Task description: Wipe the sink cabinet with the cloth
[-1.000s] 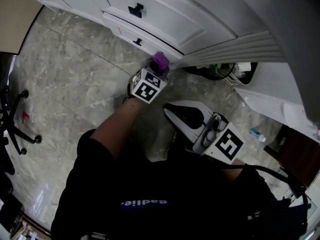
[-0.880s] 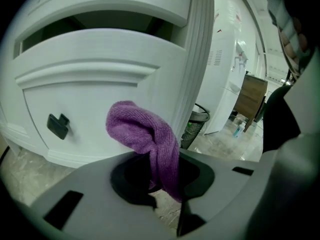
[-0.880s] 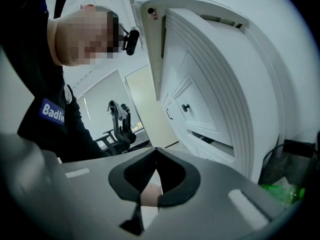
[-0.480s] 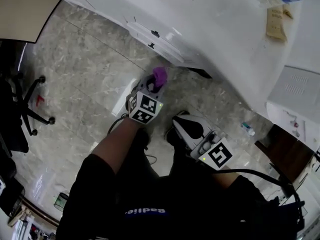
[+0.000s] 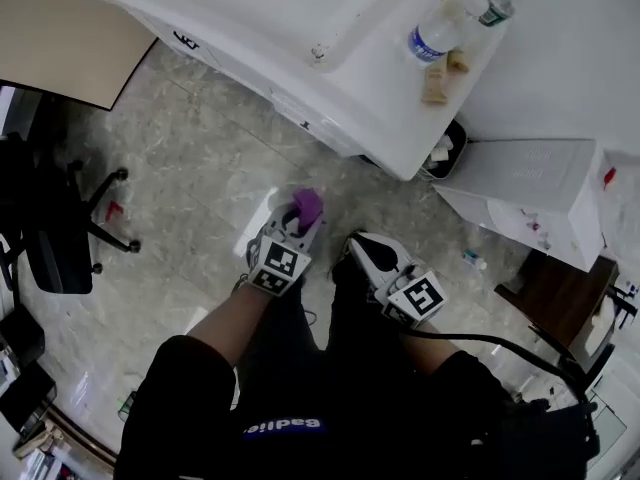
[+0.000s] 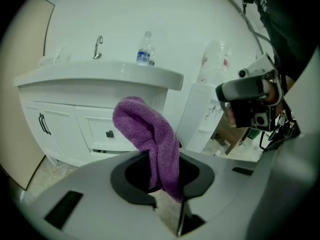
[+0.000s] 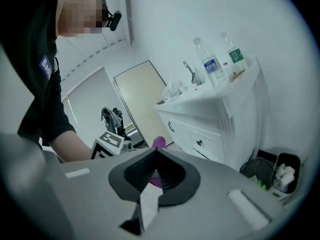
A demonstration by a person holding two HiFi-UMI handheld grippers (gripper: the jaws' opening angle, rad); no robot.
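Note:
A purple cloth (image 6: pixel 150 139) sticks up from my left gripper (image 6: pixel 162 181), which is shut on it; in the head view the cloth (image 5: pixel 306 206) shows at the tip of the left gripper (image 5: pixel 297 222), held over the floor well short of the white sink cabinet (image 5: pixel 300 73). My right gripper (image 5: pixel 362 252) sits just right of it, jaws closed with nothing in them (image 7: pixel 155 176). The cabinet front with its black handles (image 6: pixel 85 131) faces both gripper views, and the cabinet (image 7: pixel 210 134) stands a stride away.
Two water bottles (image 5: pixel 440 28) stand on the countertop by the basin, with a tap (image 6: pixel 98 46) behind. A dark waste bin (image 5: pixel 440 153) and a white box unit (image 5: pixel 530 188) sit right of the cabinet. A black office chair (image 5: pixel 50 228) stands at left on the marble floor.
The view has pulled back and up from the cabinet front: the left gripper with the cloth has left the lower drawer edge and now hangs over the floor. The countertop has come into sight.

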